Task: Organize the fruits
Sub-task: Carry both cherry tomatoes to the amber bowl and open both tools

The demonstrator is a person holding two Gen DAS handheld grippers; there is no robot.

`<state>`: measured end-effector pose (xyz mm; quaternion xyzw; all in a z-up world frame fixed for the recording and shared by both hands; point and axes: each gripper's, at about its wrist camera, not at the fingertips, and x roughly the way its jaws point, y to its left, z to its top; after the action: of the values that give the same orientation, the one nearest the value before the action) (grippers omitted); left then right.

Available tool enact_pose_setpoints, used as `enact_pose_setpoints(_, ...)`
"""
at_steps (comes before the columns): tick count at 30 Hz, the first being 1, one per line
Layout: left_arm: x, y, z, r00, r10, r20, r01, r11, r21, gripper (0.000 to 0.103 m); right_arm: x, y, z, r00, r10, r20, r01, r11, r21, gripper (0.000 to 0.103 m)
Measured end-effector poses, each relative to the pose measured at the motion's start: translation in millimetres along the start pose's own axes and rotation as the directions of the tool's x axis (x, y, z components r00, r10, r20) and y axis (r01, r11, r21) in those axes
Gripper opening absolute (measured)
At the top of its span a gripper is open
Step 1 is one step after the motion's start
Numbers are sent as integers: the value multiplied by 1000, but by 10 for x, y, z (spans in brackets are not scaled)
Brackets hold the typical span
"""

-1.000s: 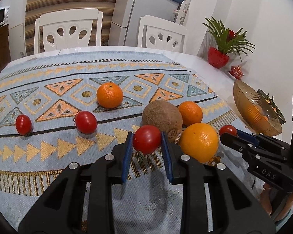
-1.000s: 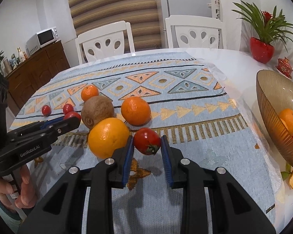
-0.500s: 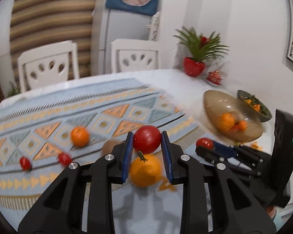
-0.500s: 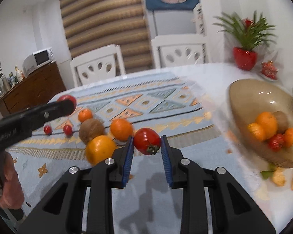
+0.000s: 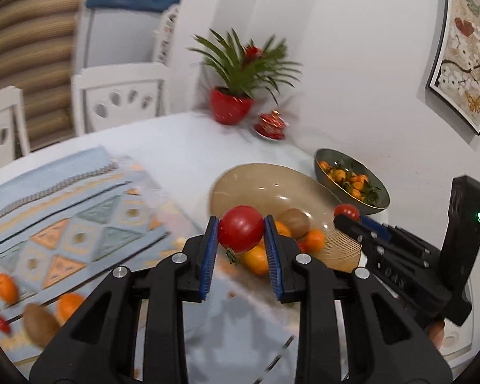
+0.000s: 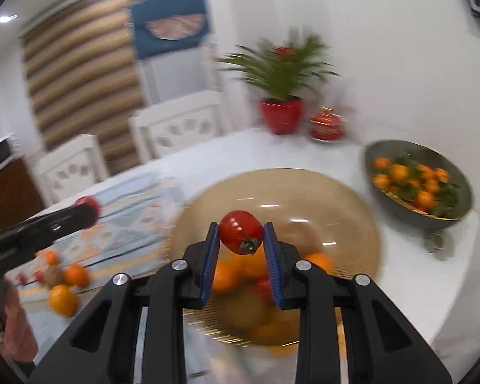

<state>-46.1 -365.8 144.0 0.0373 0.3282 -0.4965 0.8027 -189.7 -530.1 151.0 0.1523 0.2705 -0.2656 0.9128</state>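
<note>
— We're in a home dining room, aren't we?
— We are — white dining chairs (image 5: 118, 96) around a clothed table (image 5: 188, 147), a potted plant (image 5: 240, 73), fruit bowls (image 6: 419, 179), striped blinds (image 6: 80, 73), a framed picture (image 5: 464, 51).

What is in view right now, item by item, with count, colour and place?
Held tomatoes: two, red; one in the left gripper, one in the right gripper.
Amber bowl: one, translucent brown, on the white table right of the cloth; holds oranges, a kiwi and something red.
Green bowl: one, dark, far right; small oranges with leaves inside.
Patterned cloth: one, blue and orange, left part of the table.
Loose fruit on the cloth: oranges, a kiwi, small tomatoes; blurred, count unclear.
Potted plant: one, green in a red pot, by the wall.
Red lidded dish: one, beside the plant.
White chairs: two, behind the table.
Left gripper: black, blue pads, shut on its tomato.
Right gripper: same, over the amber bowl.
</note>
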Motion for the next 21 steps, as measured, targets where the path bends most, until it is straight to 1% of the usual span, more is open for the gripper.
enact_pose_setpoints(1,136,-54,43,1000,-14,-22,14,1000,-2,28,68,-119,49,999,-34,-20,35,999,16,28)
enact_pose_setpoints(2,223,-79,62,999,-24,-36,24,1000,-5,28,143,-237,92,998,-47,-41,48,998,36,28)
enact_pose_setpoints(5,519,-132,104,994,-67,-92,65,998,-26,28,348,-519,149,993,-60,-103,69,994,89,28)
enact_pose_setpoints(8,804,-172,103,987,-82,-140,76,996,-46,28,539,-742,144,986,-42,-159,65,987,144,27)
enact_pose_setpoints(11,1024,-185,86,981,-86,-172,75,995,-65,28,672,-839,105,980,-13,-196,50,981,187,27)
enact_pose_setpoints(14,1166,-186,77,977,-91,-191,78,994,-73,28,764,-907,75,976,-12,-219,57,978,202,28)
enact_pose_setpoints(20,1308,-160,59,973,-89,-211,73,994,-86,28,834,-952,80,973,-12,-231,63,975,213,28)
enact_pose_setpoints(21,1318,-156,56,972,-93,-214,76,993,-88,28,838,-946,80,972,-14,-233,65,975,213,29)
